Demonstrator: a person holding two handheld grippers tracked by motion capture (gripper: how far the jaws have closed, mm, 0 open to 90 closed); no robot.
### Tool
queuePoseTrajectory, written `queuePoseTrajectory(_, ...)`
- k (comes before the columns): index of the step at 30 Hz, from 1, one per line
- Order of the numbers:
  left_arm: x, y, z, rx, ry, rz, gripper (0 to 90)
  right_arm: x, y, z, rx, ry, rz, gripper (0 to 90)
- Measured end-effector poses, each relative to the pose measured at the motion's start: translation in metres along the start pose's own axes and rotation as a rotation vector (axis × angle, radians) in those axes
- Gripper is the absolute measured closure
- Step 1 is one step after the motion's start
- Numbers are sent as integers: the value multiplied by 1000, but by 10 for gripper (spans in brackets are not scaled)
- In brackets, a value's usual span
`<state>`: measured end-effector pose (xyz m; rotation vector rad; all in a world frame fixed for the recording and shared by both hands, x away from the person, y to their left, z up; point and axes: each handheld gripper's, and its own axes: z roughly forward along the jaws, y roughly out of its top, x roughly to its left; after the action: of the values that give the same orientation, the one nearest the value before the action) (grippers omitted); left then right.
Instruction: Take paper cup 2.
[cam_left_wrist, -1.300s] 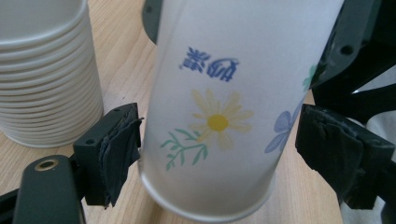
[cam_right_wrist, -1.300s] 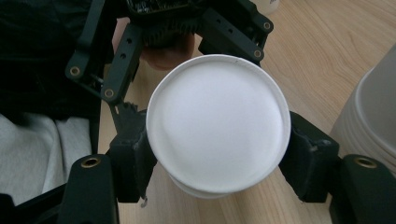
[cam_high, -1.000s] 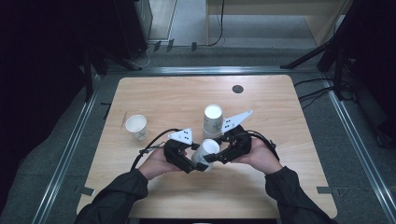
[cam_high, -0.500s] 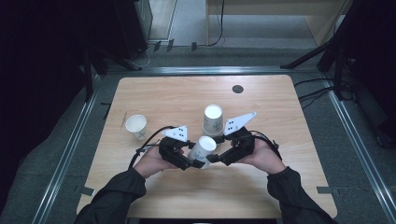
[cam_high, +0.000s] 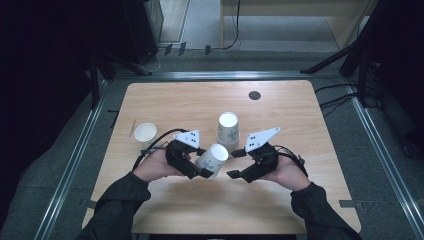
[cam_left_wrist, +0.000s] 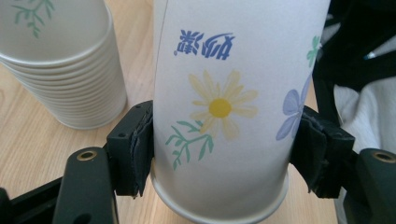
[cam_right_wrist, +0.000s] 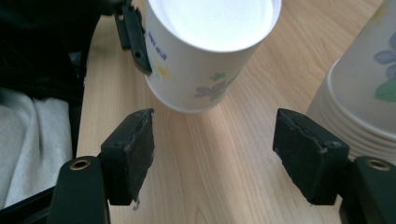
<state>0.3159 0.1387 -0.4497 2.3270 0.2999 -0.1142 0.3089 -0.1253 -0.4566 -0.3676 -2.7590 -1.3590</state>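
Item: upside-down flowered paper cup, mid-table at 7 o'clock of the cup stack, clamped across its wall by left gripper; right gripper empty, jaws apart; step judged as separation from stack; next, placement beside lone cup.

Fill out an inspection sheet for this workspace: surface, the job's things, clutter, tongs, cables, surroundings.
Surface: wooden table, bare wood around the work.
Job's things: flowered paper cup upside down, tilted, clamped by its sides; stack of inverted cups behind it; single upright cup toward the table's left.
Clutter: small dark round disc near the far edge.
Tongs: left tongs shut on the flowered paper cup; right tongs open, nothing between the pads, cup just beyond them.
Cables: black cable loops from the left tongs; more cables on the floor to the right.
Surroundings: grey floor, metal rails, dark stands.
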Motion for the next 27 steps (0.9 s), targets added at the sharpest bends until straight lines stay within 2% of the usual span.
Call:
queuePoseTrajectory(3, 2, 7, -2, 47, -21, 27, 294, 1, -2, 1, 4, 3, 2, 295)
queuePoseTrajectory(8, 1, 16, -3, 119, 6, 73, 294, 1, -2, 2, -4, -2, 5, 295)
queuePoseTrajectory(9, 1, 16, -2, 132, -1, 67, 290, 0, -3, 2, -7, -7, 4, 295)
queuePoseTrajectory(10, 0, 15, -2, 125, 3, 72, 289, 0, -3, 2, -7, -8, 10, 295)
queuePoseTrajectory(11, -1, 11, 0, 111, -11, 65, 290, 0, -3, 2, -7, -5, 15, 295)
queuePoseTrajectory(12, 0, 10, 2, 121, -23, 60, 291, 0, -3, 3, -8, -4, 13, 294)
queuePoseTrajectory(14, -1, 7, 8, 174, -3, 65, 290, 0, -3, 3, -10, -1, 7, 290)
queuePoseTrajectory(19, -1, 6, 14, 191, -24, 61, 291, 1, -2, 8, -2, 20, 10, 265)
queuePoseTrajectory(27, -3, 6, 28, 230, -58, 72, 292, 5, 1, 18, 10, 43, -12, 255)
